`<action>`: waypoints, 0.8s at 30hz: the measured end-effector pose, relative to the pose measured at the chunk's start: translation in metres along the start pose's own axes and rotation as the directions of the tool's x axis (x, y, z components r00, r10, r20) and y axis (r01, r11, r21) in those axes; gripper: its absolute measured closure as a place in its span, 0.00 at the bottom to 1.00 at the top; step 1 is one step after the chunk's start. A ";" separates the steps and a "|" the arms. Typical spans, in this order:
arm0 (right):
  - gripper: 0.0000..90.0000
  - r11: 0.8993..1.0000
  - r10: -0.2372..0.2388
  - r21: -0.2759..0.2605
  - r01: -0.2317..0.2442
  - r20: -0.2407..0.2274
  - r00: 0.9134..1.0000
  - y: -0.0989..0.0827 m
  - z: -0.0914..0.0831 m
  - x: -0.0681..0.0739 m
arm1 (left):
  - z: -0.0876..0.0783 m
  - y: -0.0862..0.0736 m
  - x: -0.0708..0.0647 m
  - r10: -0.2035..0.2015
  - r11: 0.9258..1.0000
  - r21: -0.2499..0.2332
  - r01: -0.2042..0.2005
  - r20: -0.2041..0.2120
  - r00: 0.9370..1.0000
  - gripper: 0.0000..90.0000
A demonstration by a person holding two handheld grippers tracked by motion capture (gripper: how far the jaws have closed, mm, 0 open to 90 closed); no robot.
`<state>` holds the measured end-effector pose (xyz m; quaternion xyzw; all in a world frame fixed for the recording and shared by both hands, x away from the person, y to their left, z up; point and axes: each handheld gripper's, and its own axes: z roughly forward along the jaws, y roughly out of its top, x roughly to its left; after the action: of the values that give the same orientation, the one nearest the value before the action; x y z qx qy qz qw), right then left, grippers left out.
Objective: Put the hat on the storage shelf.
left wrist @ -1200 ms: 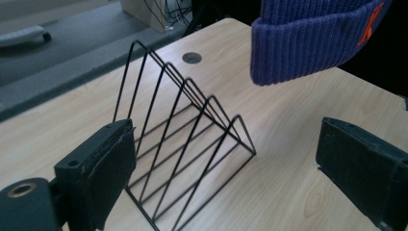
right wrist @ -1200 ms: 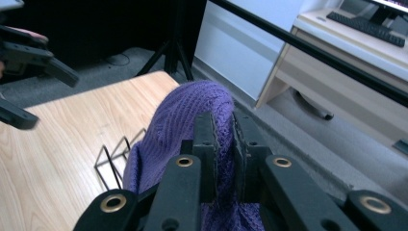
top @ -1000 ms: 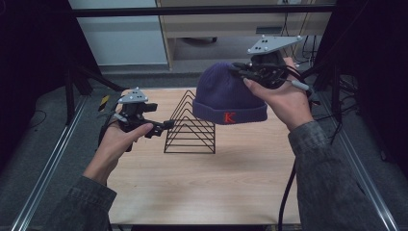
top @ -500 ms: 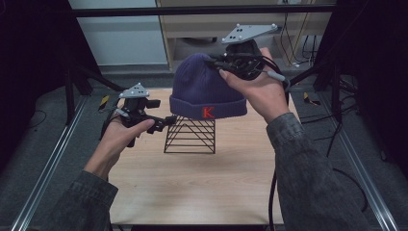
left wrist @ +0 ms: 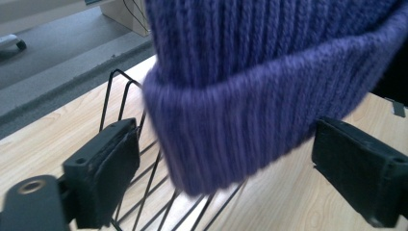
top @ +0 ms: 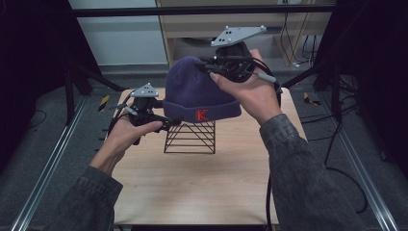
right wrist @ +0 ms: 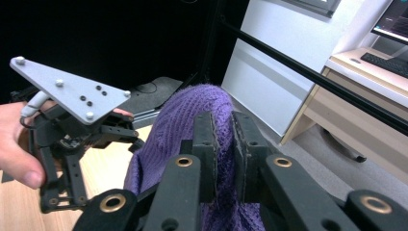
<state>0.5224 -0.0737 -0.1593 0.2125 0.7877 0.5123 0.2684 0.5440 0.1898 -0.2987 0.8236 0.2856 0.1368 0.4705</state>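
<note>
One wooden table (top: 192,187) takes up the lower middle of the high view; its near half lies bare, with open room in front of the rack, and its left and right edges meet metal rails on the floor. One purple knitted beanie (top: 199,91) with a red K on its cuff hangs at the centre of that view, just above one black wire rack (top: 191,137) that stands on the table's far half. Whether the cuff touches the rack's top cannot be told.

Two grippers are at work. The right gripper (right wrist: 223,130), at the upper middle of the high view, is clamped on the beanie's crown, a fold of knit pinched between its pads in the right gripper view. The left gripper (left wrist: 231,163), at centre left of the high view, stands wide apart with the beanie's cuff hanging between its jaws; the jaws have just been closing a little, and neither pad presses on the knit. The rack's wires show below the cuff at lower left of the left gripper view.
</note>
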 end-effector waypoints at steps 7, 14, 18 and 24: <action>0.90 1.000 -0.001 0.014 0.001 -0.004 1.000 -0.002 0.005 0.001 | 0.004 0.000 0.003 0.019 1.000 -0.024 -0.017 0.063 0.998 0.44; 0.90 1.000 -0.004 0.023 0.004 -0.003 1.000 -0.005 0.008 -0.001 | 0.005 0.001 0.005 0.019 1.000 -0.024 -0.017 0.052 0.998 0.73; 0.90 1.000 0.001 0.025 -0.001 0.003 1.000 -0.006 0.010 -0.004 | 0.002 0.003 0.006 0.020 1.000 -0.018 -0.020 0.018 1.000 0.75; 0.90 1.000 -0.004 0.025 0.003 0.027 1.000 -0.010 0.013 -0.010 | -0.005 0.006 0.007 0.016 1.000 -0.015 -0.017 -0.069 0.998 0.76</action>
<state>0.5376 -0.0744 -0.1706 0.2213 0.7908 0.4988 0.2772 0.5490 0.1950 -0.2908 0.8172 0.2937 0.1711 0.4655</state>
